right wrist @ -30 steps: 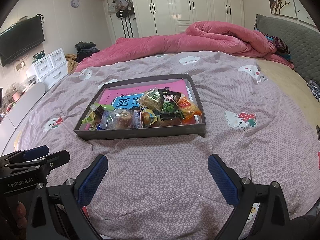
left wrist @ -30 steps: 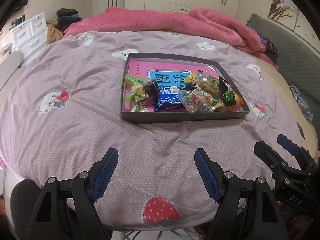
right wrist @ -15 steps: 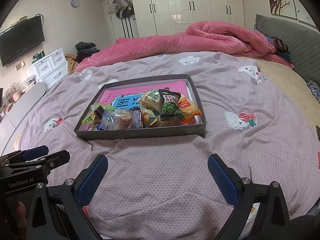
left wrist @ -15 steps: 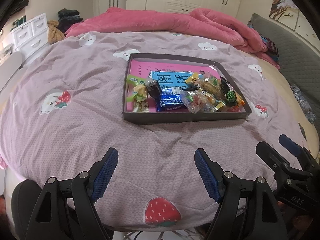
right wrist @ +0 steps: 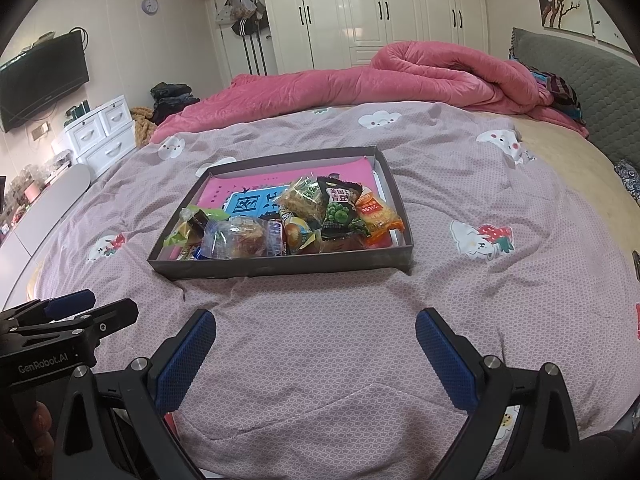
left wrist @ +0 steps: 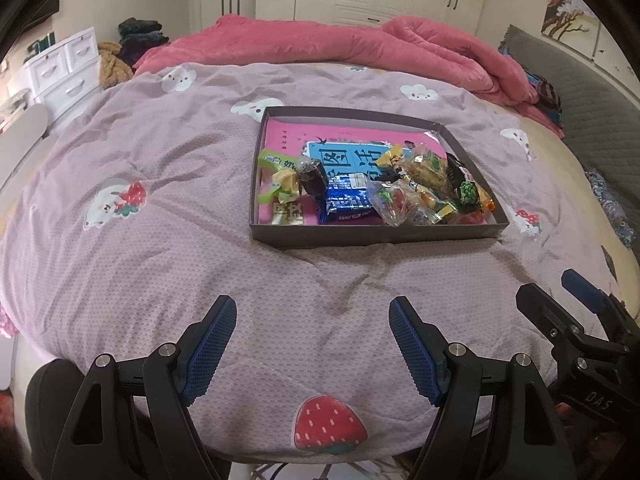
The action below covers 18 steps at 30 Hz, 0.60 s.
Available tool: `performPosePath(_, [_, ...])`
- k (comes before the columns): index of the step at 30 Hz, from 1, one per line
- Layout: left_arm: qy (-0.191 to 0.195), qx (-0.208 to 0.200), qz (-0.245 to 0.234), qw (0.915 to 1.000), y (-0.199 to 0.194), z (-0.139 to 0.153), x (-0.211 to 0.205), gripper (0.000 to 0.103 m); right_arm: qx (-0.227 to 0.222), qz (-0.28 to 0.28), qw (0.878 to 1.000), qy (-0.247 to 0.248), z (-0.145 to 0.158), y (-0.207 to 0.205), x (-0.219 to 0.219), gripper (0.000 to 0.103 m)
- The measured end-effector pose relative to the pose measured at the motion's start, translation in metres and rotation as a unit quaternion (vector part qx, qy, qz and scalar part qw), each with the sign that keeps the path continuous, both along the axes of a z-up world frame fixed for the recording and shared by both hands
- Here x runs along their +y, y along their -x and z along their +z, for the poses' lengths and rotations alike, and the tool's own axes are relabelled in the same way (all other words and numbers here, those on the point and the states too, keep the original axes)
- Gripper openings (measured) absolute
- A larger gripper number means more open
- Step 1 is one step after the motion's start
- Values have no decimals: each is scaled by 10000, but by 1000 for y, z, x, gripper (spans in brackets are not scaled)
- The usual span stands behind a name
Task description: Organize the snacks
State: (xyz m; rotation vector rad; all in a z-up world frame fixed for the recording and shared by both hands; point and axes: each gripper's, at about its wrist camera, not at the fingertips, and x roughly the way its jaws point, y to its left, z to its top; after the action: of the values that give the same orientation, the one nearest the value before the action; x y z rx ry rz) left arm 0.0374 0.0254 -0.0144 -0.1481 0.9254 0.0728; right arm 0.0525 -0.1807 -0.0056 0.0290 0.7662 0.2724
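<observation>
snacks (left wrist: 372,188) piled in the near half of a shallow dark tray (left wrist: 376,236) on the bed (left wrist: 160,240). left gripper (left wrist: 310,334) and right gripper (right wrist: 316,344) hover near the bed edge, fingers spread wide, holding nothing, well apart from tray.

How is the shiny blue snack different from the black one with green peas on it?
The blue snack packet is shiny foil with white lettering; the green pea packet is black with green peas pictured. The blue one lies mid-tray; the pea one sits toward the right side, atop other snacks. Both are sealed packets inside the grey tray.
</observation>
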Motion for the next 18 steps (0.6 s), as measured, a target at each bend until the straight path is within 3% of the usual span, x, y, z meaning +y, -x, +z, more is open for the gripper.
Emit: performPosePath(18, [-37, 50, 20, 10000, -9, -8, 10, 80, 209, -49, 9997, -97, -13, -17, -2, 101])
